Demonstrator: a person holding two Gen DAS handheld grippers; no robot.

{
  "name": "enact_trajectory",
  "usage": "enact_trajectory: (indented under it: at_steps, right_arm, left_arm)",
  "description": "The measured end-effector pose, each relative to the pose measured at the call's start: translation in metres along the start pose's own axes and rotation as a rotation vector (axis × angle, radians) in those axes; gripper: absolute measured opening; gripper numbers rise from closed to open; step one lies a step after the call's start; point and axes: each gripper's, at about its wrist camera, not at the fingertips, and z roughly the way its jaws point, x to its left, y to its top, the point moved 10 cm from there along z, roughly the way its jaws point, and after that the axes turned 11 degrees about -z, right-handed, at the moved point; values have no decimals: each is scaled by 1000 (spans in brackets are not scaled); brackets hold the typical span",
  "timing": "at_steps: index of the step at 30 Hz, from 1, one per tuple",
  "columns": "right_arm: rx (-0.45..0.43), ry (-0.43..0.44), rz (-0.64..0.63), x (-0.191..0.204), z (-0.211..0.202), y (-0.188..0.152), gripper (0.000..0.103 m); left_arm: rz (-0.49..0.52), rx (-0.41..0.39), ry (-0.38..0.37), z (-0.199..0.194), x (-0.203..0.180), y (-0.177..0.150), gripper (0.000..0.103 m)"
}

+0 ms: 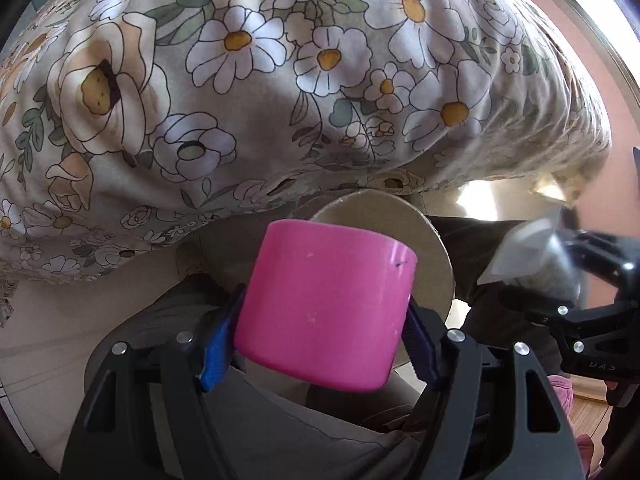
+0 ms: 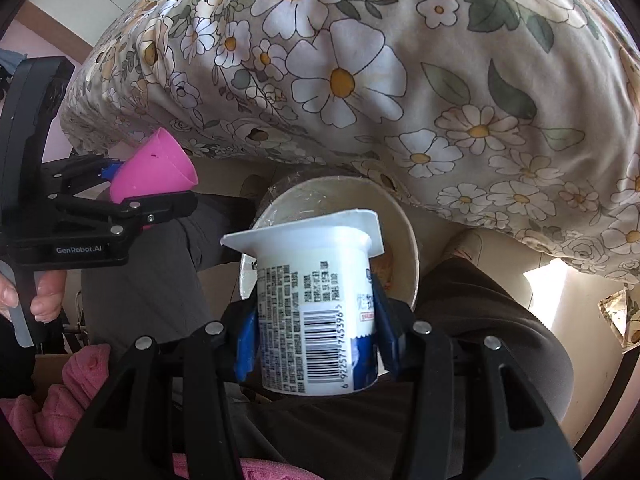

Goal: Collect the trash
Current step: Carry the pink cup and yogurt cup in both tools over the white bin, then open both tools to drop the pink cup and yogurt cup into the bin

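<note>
two close wrist fisheyes, steeply downward, side by side, sharing the floral bedding (image 1: 280,80) (image 2: 400,80)

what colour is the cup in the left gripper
Pink. The cup shows best in the left wrist view, clamped between the jaws.

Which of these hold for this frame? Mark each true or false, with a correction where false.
1. The left claw is shut on a pink cup. True.
2. The right claw is empty. False: it grips a white yogurt cup with a barcode.
3. A floral cloth fills the background. True.
4. The yogurt cup has a round rim. False: its rim is squarish.
5. A paper bowl sits beyond the yogurt cup. True.
</note>
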Motion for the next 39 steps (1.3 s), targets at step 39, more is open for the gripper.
enact_trajectory:
  at_steps: [39]
  right_arm:
    - [372, 84, 244, -17, 183, -64, 52]
  left_arm:
    - [-105, 364, -49, 186, -17, -36, 74]
